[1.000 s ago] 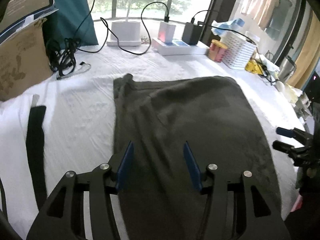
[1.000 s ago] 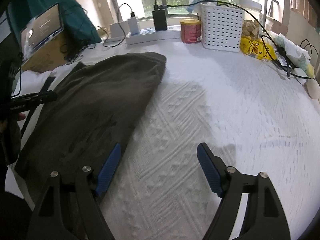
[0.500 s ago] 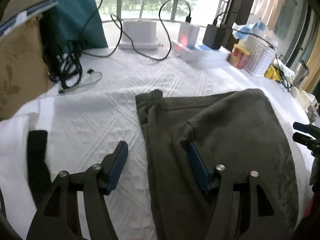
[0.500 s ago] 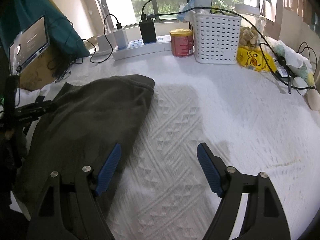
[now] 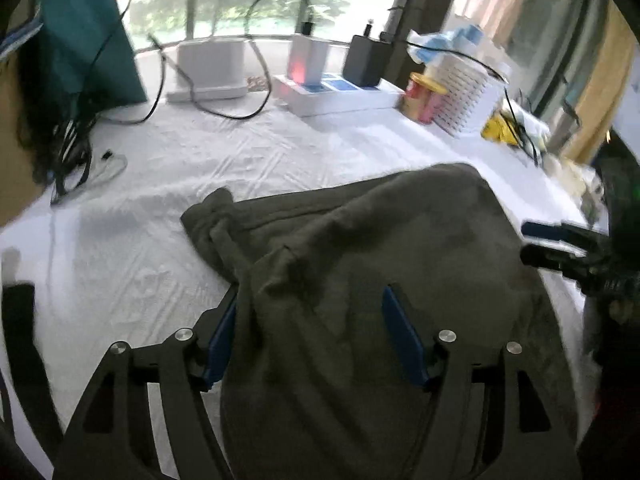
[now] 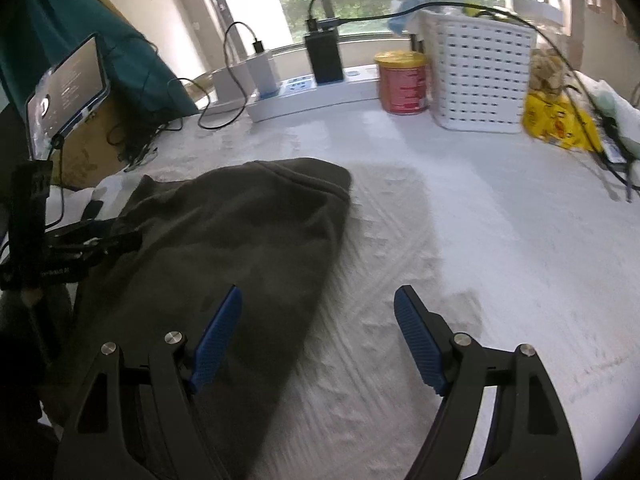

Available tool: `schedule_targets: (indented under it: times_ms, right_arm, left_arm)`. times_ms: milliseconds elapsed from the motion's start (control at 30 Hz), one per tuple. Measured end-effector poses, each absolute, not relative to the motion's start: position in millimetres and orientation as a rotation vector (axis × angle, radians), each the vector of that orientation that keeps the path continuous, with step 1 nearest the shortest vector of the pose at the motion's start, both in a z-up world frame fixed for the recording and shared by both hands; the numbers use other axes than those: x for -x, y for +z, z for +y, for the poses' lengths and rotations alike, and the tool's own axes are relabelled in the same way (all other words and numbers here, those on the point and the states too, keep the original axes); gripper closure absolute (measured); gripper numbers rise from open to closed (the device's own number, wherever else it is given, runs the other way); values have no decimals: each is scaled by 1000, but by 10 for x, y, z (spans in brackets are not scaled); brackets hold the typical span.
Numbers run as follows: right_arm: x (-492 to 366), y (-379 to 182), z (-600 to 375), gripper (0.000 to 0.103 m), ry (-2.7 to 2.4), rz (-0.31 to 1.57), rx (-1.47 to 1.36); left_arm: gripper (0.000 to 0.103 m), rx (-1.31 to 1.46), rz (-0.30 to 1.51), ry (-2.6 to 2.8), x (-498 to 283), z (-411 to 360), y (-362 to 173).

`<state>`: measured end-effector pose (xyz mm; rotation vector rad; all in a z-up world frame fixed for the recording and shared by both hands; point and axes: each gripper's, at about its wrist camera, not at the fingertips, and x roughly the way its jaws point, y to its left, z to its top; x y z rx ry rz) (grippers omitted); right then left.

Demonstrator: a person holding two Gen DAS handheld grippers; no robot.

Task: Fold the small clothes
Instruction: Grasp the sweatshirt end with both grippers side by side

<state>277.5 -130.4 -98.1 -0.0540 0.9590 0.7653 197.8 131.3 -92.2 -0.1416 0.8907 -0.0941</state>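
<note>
A dark olive garment lies on the white bedcover, rumpled along its left edge. My left gripper hangs over that edge with its jaws opening. A raised fold of the cloth lies between the blue pads and hides the left fingertip, but the pads do not press on it. My right gripper stands open at the garment's right edge, its left finger over the cloth and its right finger over bare cover. Each gripper also shows in the other's view: the right gripper and the left gripper.
Along the far side stand a white basket, a red can, a power strip with chargers and cables, and a yellow bag. A phone leans on a cardboard box at left. A black strap lies left of the garment.
The left jaws have widened, and the gripper went out to the garment's left edge and back over it. The cloth is now bunched into a fold there. The right gripper shifted sideways, still open.
</note>
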Motion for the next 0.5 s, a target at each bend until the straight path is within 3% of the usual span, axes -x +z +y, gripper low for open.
schedule_targets:
  times_ms: [333, 500]
  right_arm:
    - [-2720, -1039, -906, 24, 812, 909, 180]
    - [-2618, -1033, -759, 50, 830, 864, 277]
  left_arm:
    - [32, 23, 914, -129, -2055, 1076, -931]
    - [34, -31, 911, -147, -2049, 899, -936]
